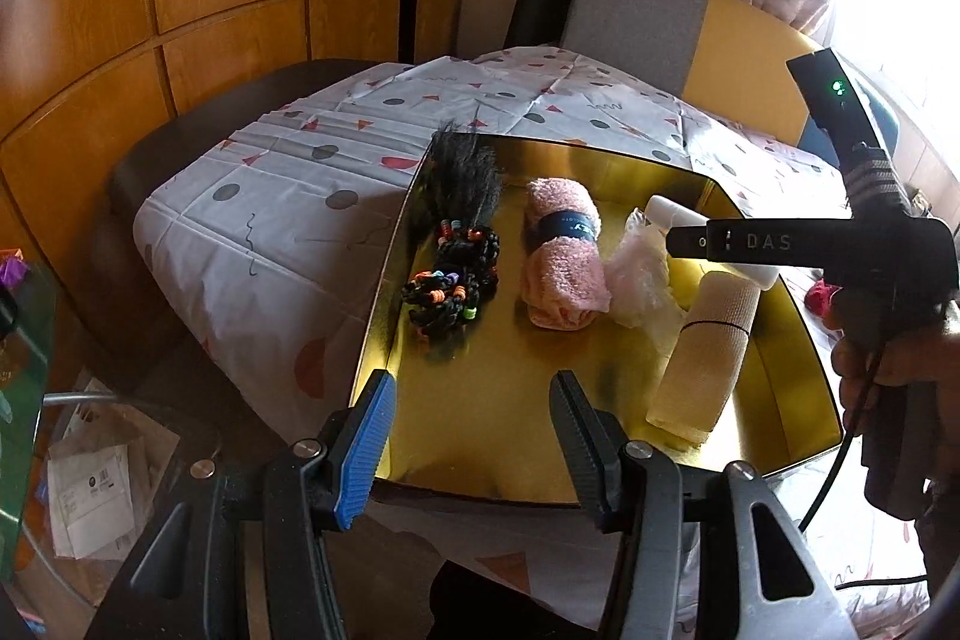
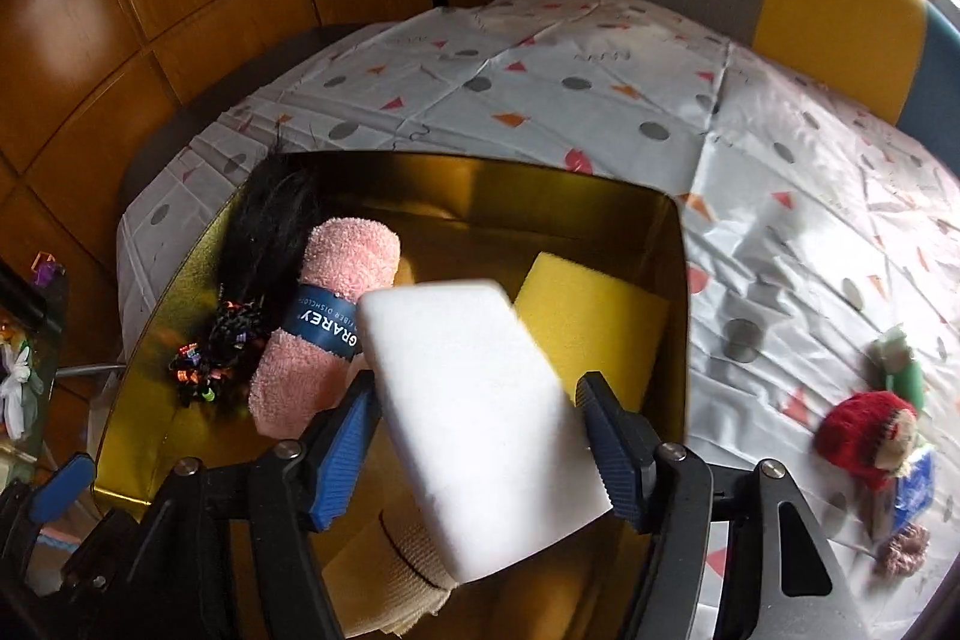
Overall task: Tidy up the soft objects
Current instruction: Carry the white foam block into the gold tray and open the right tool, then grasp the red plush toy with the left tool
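Over the gold tray (image 2: 150, 466), the right gripper (image 2: 480, 424) shows a white sponge (image 2: 480, 424) between parted jaws, a yellow sponge (image 2: 591, 319) beyond; left gripper (image 1: 474, 436) gapes empty, and only its view catches the plastic bag (image 1: 639, 280).

Left gripper (image 1: 474, 436): black frame, silver pivot screws behind fingers, one finger with blue ribbed pad (image 1: 367, 451), other with black ribbed pad.
Right gripper (image 2: 480, 436): black frame, silver screws, blue ribbed pads on both fingers (image 2: 345, 451). Seen from side: black body lettered "DAS", green light on rear block, black cable below handle.
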The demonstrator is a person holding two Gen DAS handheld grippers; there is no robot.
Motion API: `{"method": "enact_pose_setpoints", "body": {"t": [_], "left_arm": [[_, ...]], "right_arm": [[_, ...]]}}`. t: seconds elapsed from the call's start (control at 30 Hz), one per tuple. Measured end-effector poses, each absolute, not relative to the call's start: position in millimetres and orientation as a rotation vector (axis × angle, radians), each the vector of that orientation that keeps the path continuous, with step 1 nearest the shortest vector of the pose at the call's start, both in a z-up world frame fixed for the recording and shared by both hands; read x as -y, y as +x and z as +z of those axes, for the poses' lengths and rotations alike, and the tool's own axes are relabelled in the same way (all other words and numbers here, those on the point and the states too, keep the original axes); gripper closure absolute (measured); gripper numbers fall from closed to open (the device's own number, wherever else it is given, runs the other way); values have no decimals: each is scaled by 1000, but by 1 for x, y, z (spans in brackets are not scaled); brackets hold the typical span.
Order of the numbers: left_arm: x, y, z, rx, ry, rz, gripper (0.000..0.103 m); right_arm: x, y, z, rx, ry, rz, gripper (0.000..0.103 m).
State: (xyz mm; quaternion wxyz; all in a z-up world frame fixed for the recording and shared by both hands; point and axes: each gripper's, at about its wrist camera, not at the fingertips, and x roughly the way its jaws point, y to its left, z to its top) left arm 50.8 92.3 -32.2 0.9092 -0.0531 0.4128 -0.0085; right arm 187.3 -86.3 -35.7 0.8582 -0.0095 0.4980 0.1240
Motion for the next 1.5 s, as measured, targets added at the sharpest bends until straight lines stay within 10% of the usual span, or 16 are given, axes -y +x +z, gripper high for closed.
{"method": "enact_pose_setpoints", "body": {"t": [0.3,0.67,1.5], "left_arm": [[-89,50,-28,-848,-104,-27,49],[-73,39,-10,-806,-53,-55,49],[43,42,17,-762,165,-247,48]], "right_arm": [[103,139,10,-759,5,296,0],[150,62,40,-514,-55,41,0],[440,17,-43,-883,317,-326,0]]}}
